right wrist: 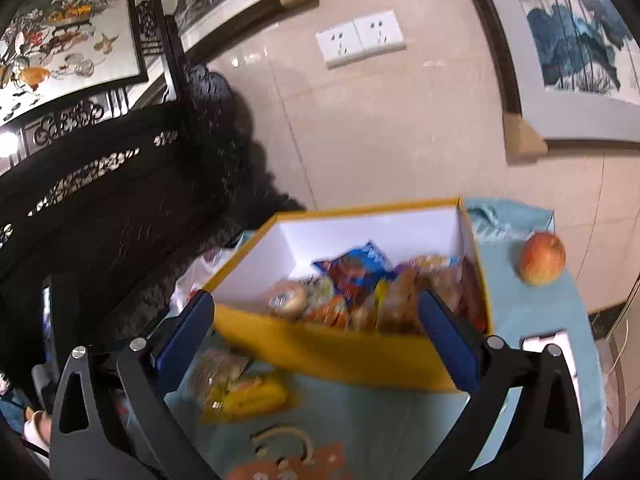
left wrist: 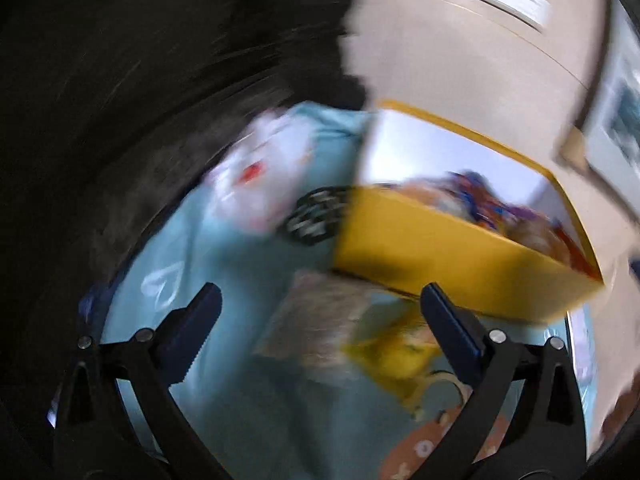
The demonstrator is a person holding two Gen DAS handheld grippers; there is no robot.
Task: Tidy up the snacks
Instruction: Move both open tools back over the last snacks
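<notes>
Yellow box [right wrist: 340, 356] of snack packets [right wrist: 360, 288] on the teal cloth [right wrist: 532, 320], both grippers spread wide, empty.

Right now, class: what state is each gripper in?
Left gripper: open, holding nothing.
Right gripper: open, holding nothing, in front of the yellow box.
</notes>
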